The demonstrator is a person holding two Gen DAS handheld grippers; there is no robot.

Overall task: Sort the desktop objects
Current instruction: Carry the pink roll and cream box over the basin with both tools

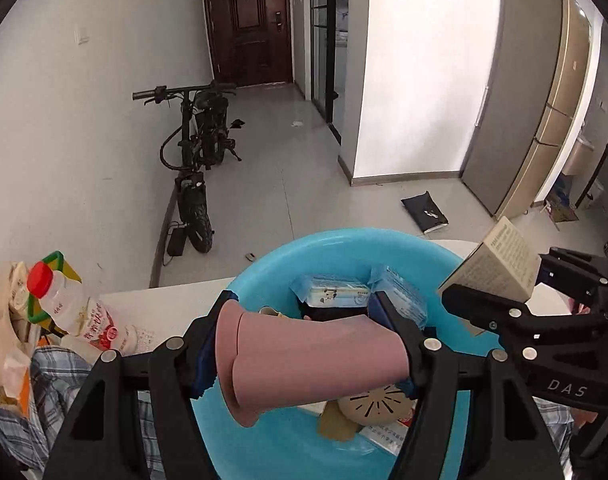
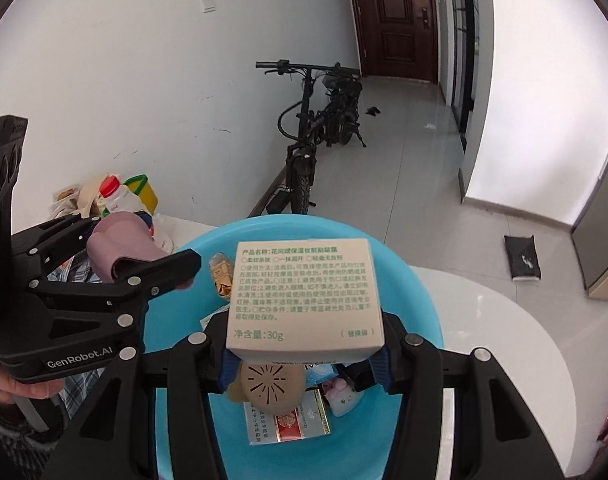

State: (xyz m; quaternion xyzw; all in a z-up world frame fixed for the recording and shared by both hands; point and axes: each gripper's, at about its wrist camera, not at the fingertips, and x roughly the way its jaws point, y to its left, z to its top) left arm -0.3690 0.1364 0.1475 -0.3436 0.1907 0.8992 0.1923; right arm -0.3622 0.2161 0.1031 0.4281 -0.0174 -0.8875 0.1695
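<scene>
A basin (image 1: 264,264) is sitting on the table (image 2: 483,320), reaching toward its far edge. Inside the basin, packets (image 1: 335,292) are lying at the far side and a round vented disc (image 2: 272,384) is resting on a flat booklet (image 2: 288,424) at the near side. A cup (image 1: 304,360) and a box (image 2: 304,292) are hanging above the basin, the cup left of the box. A bottle (image 1: 76,312) is leaning at the table's left edge. Behind the table, a bicycle (image 1: 200,140) is standing on the floor.

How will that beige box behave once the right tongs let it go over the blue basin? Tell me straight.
The beige box looks like thin printed card, so probably light and crushable if squeezed harder. Its flat faces suggest it won't roll, though landing on the clutter in the blue basin it may come to rest tilted. The right tongs pinch only its lower edge, so it could pivot.
</scene>
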